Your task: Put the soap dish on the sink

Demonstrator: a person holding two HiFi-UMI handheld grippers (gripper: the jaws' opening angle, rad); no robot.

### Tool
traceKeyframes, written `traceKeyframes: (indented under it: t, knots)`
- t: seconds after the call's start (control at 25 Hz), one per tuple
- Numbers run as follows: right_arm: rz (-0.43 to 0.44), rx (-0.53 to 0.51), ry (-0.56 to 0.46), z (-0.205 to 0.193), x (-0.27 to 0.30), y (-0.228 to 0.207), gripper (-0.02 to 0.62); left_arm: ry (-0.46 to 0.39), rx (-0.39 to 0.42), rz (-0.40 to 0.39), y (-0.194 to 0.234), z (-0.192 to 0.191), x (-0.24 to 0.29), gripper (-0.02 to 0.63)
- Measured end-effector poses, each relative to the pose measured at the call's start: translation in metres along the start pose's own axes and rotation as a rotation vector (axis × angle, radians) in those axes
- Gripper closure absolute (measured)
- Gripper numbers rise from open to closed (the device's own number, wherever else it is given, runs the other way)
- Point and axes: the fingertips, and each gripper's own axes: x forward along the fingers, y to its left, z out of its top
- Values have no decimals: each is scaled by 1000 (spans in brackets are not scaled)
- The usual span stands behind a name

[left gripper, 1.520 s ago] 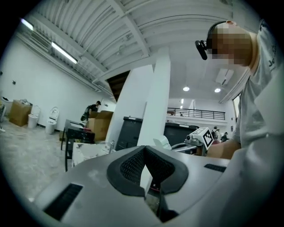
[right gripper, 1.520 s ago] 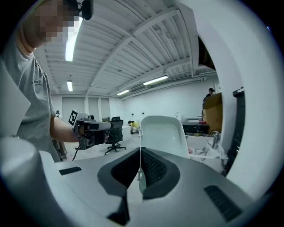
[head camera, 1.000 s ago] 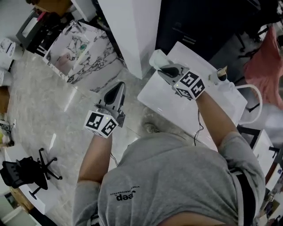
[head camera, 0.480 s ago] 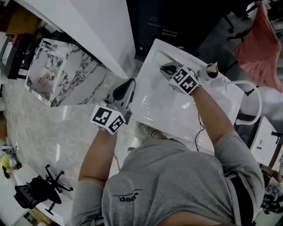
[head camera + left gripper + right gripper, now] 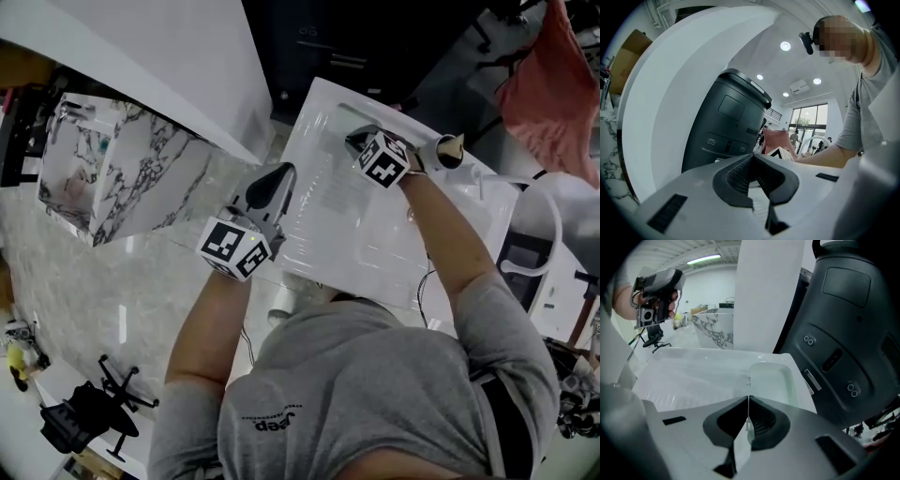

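My right gripper (image 5: 359,141) (image 5: 748,401) is shut on the thin rim of a pale, shallow soap dish (image 5: 771,380). The dish lies just ahead of the jaws, over the far corner of the white sink (image 5: 328,220) (image 5: 693,376); I cannot tell if it touches the sink. In the head view the dish blends into the white sink. My left gripper (image 5: 279,178) (image 5: 752,159) hangs level at the sink's left edge, shut with nothing between its fingers.
A dark grey machine (image 5: 848,333) (image 5: 729,126) stands right behind the sink. A white pillar (image 5: 187,56) and a marble-patterned block (image 5: 122,169) are to the left. A bottle with a tan top (image 5: 451,147) sits on the sink's right rim. A pink cloth (image 5: 553,84) hangs far right.
Both grippers have come in over the sink. The right one sank with the soap dish toward the far corner; the left one moved up to the sink's left edge.
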Motion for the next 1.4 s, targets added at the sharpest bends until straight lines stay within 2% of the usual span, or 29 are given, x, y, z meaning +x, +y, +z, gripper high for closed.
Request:
traceKeyframes:
  t: [0.32,0.64,0.96,1.04,1.16,1.4]
  knots:
    - [4,-21,78,-7,16,-11,531,14,-31,-22,7,-10,13,592]
    - [-38,-57,122,-8,16,-16,521,9,-36,-15,6,-9,10,592]
    - [-81,-59,115,-5,11,-19,420,0,-19,1,3,-3,1,592]
    - [-94,-61,97,1,4,-18,415,-7,-18,11,4,-1,-4,592]
    - [-100,-62,14,26,-16,-10,414,-22,-12,32,3,4,-15,592]
    - [-47,-130,-161,95,-59,35,416,-73,9,122,3,28,-67,592]
